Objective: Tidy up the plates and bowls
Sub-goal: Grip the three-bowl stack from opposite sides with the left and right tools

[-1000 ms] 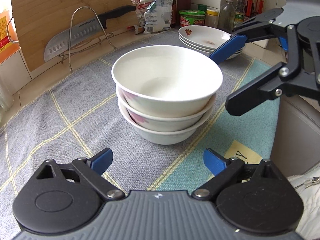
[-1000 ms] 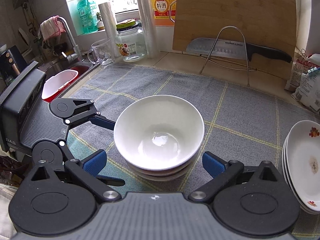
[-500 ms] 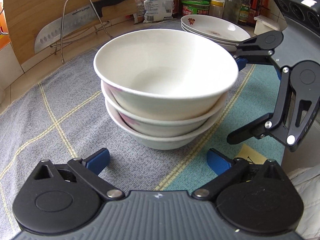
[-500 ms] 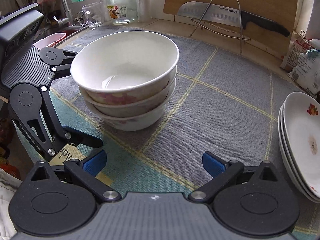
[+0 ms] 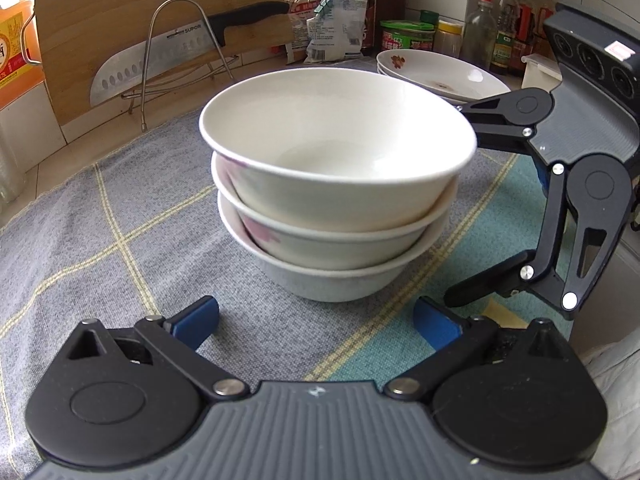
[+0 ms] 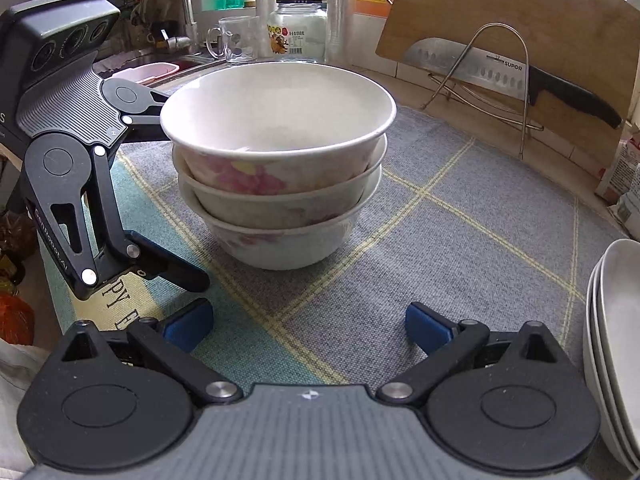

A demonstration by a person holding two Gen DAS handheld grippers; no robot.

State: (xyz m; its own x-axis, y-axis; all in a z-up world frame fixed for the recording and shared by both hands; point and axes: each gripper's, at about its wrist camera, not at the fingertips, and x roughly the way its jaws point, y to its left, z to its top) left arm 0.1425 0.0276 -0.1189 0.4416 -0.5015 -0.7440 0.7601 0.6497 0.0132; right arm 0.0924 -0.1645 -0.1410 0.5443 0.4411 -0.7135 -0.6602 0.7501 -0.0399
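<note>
A stack of three white bowls with pink flowers stands on the grey checked mat; it also shows in the right wrist view. My left gripper is open and empty, low and just in front of the stack. My right gripper is open and empty, low on the stack's other side. Each gripper shows in the other's view, with its fingers spread around the stack. A stack of white plates sits behind the bowls, and at the right edge of the right wrist view.
A cleaver rests on a wire rack in front of a wooden cutting board. Bottles and jars and snack bags line the back wall. A sink with a tap, a glass mug and a jar lie beyond the mat.
Both grippers have come down lower and closer to the bowl stack, one on each side. The bowls have not moved.
</note>
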